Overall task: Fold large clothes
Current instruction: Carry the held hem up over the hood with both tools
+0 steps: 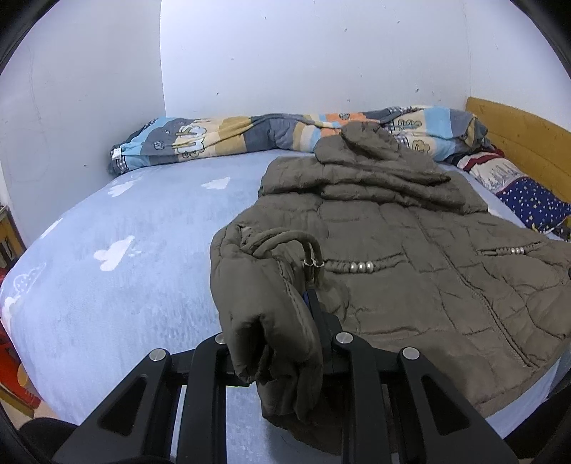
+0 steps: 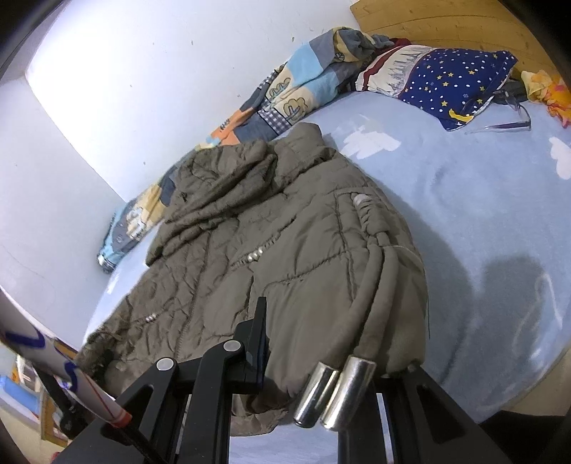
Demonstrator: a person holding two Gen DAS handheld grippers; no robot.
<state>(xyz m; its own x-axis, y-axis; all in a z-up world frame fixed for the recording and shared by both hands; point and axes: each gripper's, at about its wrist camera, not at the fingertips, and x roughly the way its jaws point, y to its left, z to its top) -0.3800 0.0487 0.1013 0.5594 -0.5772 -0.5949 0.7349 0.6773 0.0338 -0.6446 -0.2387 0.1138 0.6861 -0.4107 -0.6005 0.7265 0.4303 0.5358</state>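
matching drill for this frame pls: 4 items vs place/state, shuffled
1. jacket
2. rolled quilt
3. star pillow
4. left gripper

a. shut on the jacket's edge
b. by the wooden headboard
c. spread on the blue sheet
d. along the wall

Pairs: 1-c, 2-d, 3-b, 4-a

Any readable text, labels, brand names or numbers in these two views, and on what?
No text can be read in either view.
Small white tag on the rolled patterned quilt: too small to read.
Starry blue pillow: a printed skyline, no legible words.
Olive padded jacket: no visible label.
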